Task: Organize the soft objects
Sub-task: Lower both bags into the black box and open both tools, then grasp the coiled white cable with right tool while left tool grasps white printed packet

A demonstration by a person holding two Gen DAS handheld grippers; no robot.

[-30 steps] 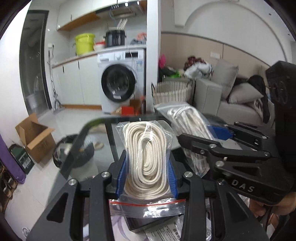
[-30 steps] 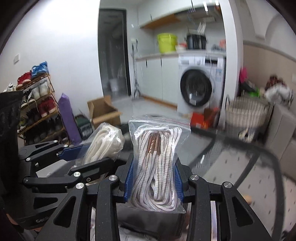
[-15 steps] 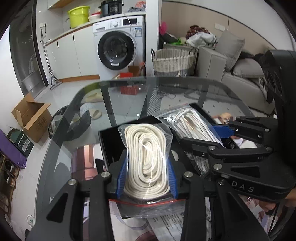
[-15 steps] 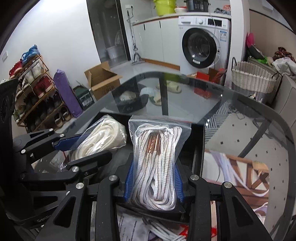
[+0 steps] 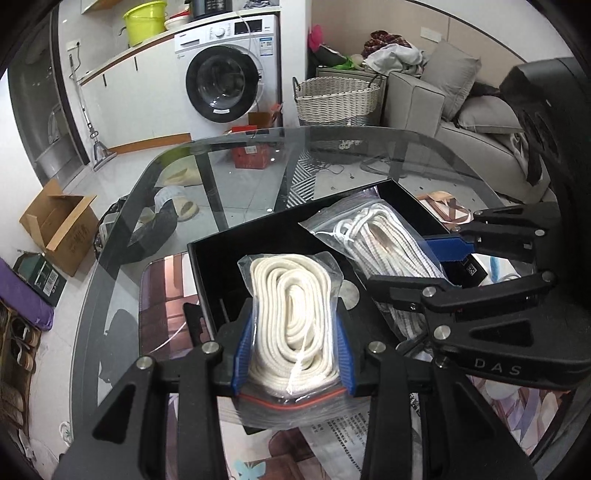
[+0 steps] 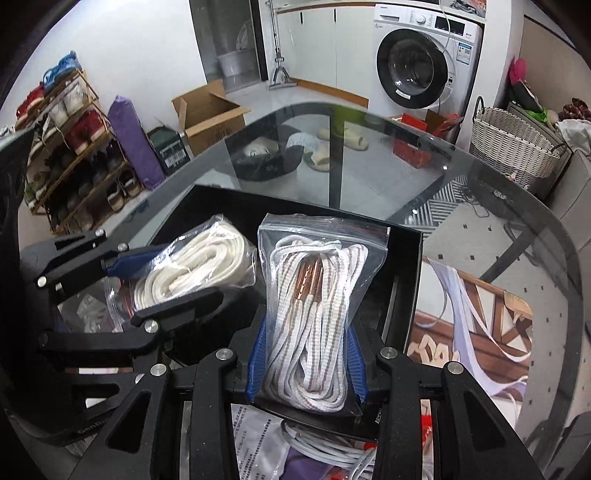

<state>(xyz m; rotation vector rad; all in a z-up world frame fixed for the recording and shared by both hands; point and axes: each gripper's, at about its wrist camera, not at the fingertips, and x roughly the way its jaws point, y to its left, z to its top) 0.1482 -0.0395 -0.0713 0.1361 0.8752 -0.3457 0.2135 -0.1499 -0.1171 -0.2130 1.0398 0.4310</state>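
Grippers both loaded. Left gripper (image 5: 291,354) clamped on bag of cream rope (image 5: 291,325); right gripper (image 6: 306,365) clamped on bag of striped laces (image 6: 314,314). Both bags hang side by side over black box (image 6: 410,266), which sits on glass table (image 5: 332,147). Beyond: wicker basket (image 5: 338,99), washing machine (image 5: 225,77).

A white washing machine (image 5: 225,79) stands at the back of the room. A green bucket (image 5: 144,18) sits on the counter beside it. A woven basket (image 5: 338,99) stands near a grey sofa (image 5: 476,122) with 2 cushions. An open cardboard box (image 5: 59,225) lies on the floor. Shoes fill a rack (image 6: 70,155) by the wall. Slippers (image 6: 332,147) show through the glass table (image 5: 258,177).
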